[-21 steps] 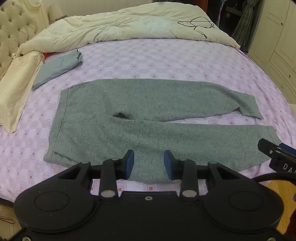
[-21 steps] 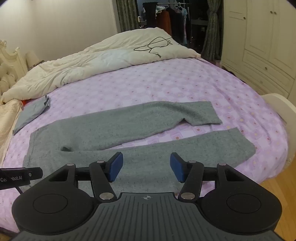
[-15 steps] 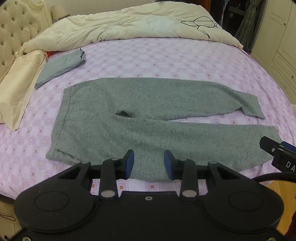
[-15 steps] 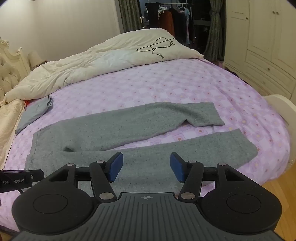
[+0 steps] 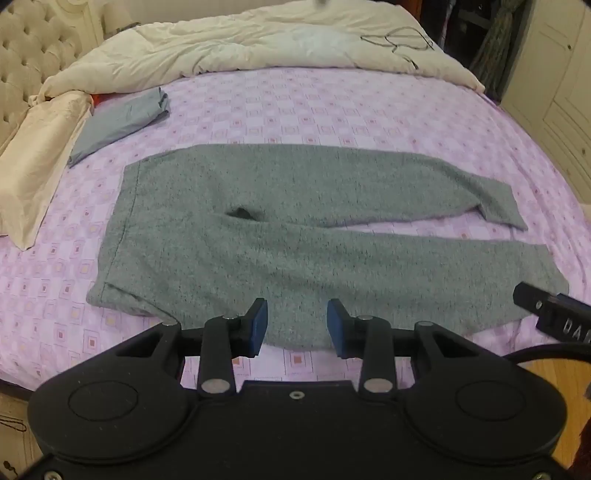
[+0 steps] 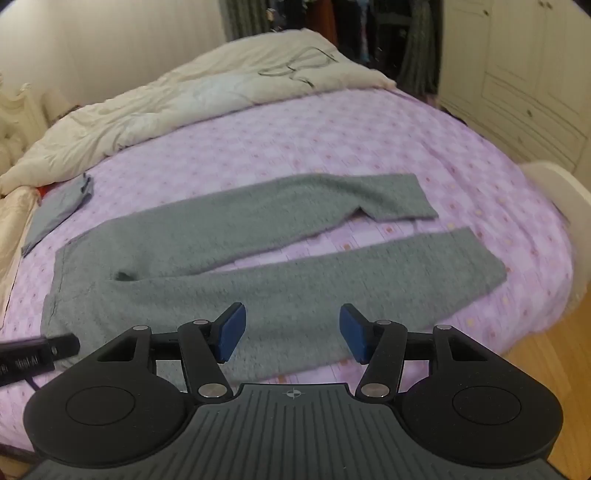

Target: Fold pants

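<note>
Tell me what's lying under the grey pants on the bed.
The grey pants lie flat on the purple patterned bedsheet, which shows all around them. Anything under the fabric itself is hidden.

Bed [image 5: 332,110] w/ lilac sheet, sm. square print in pink/orange. Cream duvet [image 5: 229,48] bunched along far edge, spanning most of bed width; thin dark cable [image 5: 397,38] looped on its rt end. Tufted cream headboard [image 5: 33,55] at far left. Shiny cream pillow [image 5: 37,162] on left side of bed, nr headboard. Folded grey-blue cloth [image 5: 118,123] just beside pillow, touching duvet edge; bit of red [image 5: 96,99] showing betw. pillow & duvet. Cream wardrobe [image 6: 517,74] w/ panelled doors & drawers on rt, well apart from bed. Dark clothes hanging [image 6: 354,26] behind bed, next to curtain [image 6: 417,44]. Wood floor [image 6: 546,369] at rt foot of bed.
</note>
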`<action>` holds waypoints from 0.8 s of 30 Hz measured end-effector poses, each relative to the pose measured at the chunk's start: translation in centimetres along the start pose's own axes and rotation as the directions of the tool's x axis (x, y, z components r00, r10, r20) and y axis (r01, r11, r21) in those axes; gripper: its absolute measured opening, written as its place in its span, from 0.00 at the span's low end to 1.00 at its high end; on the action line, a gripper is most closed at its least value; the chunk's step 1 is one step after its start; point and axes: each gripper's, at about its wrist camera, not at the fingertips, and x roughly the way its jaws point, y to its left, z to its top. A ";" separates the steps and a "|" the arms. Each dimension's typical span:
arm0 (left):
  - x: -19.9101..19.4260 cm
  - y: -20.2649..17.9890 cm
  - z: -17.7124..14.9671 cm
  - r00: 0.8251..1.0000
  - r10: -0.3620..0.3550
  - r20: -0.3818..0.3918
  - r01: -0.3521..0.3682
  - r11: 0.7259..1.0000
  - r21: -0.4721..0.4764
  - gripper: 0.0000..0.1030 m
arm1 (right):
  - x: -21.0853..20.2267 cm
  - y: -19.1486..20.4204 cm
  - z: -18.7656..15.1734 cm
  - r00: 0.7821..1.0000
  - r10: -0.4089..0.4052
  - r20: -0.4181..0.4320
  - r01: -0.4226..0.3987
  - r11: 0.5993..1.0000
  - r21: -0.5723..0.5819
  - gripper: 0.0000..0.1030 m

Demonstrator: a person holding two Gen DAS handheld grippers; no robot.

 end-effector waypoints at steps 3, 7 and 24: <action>-0.1 -0.5 -0.1 1.000 -0.001 -0.005 0.001 1.000 0.025 0.44 | -0.4 -0.9 0.3 1.000 -0.002 -0.015 0.002 0.999 0.039 0.53; -0.1 -1.0 -0.2 1.000 -0.005 -0.005 0.006 0.999 0.052 0.44 | -1.2 -2.0 0.6 1.000 -0.025 -0.006 0.025 0.997 0.076 0.53; 1.8 -1.2 0.0 0.999 0.010 -0.046 -0.004 0.994 0.112 0.44 | 1.3 -3.8 -0.3 0.998 -0.038 -0.040 0.043 0.990 0.136 0.53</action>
